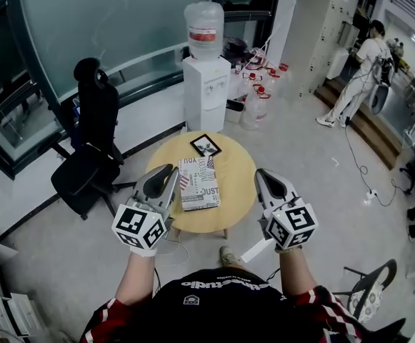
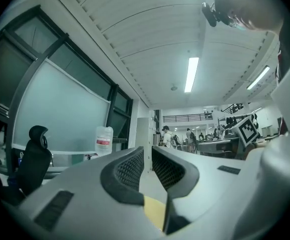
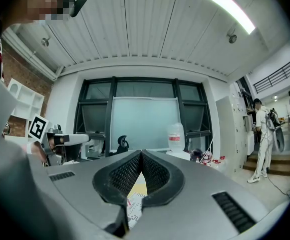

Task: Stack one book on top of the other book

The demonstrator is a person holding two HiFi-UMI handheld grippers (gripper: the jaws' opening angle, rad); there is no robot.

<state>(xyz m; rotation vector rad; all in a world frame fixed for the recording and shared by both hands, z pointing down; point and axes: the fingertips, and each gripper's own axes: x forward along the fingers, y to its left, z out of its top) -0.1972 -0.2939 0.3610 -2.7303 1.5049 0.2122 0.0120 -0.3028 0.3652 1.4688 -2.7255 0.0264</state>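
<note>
Two books lie on the round wooden table [image 1: 237,171]: a large white book with printed words [image 1: 198,183] in the middle, and a small dark-bordered book [image 1: 206,146] just beyond it, apart from it. My left gripper [image 1: 170,170] [image 2: 147,151] hovers over the table's near left edge, beside the large book; its jaws stand nearly together with a narrow gap and nothing between them. My right gripper [image 1: 263,174] [image 3: 141,153] hovers over the near right edge, shut and empty. A strip of the large book [image 3: 134,208] shows below its jaws.
A water dispenser [image 1: 206,84] stands behind the table with several water bottles [image 1: 257,98] on the floor beside it. A black office chair [image 1: 89,148] is at the left. A person [image 1: 361,70] stands far right by steps. Another chair [image 1: 371,284] is near right.
</note>
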